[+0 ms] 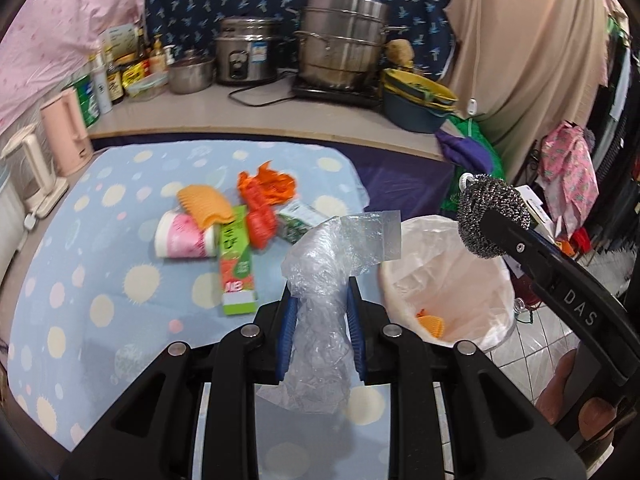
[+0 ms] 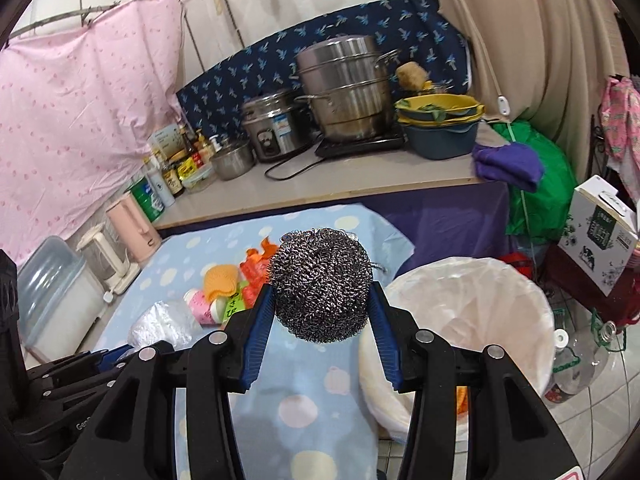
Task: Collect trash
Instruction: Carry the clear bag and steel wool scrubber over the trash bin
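Left gripper (image 1: 320, 300) pinches crumpled clear plastic wrap (image 1: 320, 280) at lower centre. Right gripper (image 2: 322, 292) clamps a steel wool scourer (image 2: 320, 284), with the lined trash bin (image 2: 500, 280) at right.

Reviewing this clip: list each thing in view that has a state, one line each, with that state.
Left gripper: shut on crumpled clear plastic wrap.
Right gripper: shut on steel-wool scouring ball.
White-lined trash bin: open, an orange scrap inside.
Pink-and-white paper cup: lying on its side on the dotted blue cloth.
Green-and-orange carton: lying flat.
Orange plastic bag: crumpled, on the cloth.
Tall steel steamer pot: lidded.
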A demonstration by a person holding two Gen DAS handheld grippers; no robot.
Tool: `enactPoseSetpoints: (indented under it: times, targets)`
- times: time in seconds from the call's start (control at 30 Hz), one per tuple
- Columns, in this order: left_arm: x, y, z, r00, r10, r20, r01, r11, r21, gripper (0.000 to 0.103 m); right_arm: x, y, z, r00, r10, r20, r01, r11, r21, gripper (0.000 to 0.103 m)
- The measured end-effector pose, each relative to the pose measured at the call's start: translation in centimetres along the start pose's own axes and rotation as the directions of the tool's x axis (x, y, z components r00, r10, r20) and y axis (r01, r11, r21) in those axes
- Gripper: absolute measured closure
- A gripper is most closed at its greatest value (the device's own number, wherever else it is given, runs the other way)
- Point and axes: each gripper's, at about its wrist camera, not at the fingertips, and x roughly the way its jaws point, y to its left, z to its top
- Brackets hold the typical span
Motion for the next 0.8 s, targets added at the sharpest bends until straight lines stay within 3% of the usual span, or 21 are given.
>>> enactPoseSetpoints:
  times: [0.4,0.8]
  targets:
    - [2.2,-7.1,1.3,0.999,-0.053,-0.004,0.054,0.992,0.118,0.08,-2.1,-7.4,-0.2,0.993,-0.115,0.029,0.112,0.988,0.109,0.057]
    - [6.1,-12.0,1.5,0.997,-0.064,-0.045,0.072,0.977,0.201,0.08,-1.3,-11.9,-1.6,0.986,-0.165,-0.008,0.164,0.971,0.176,0.057]
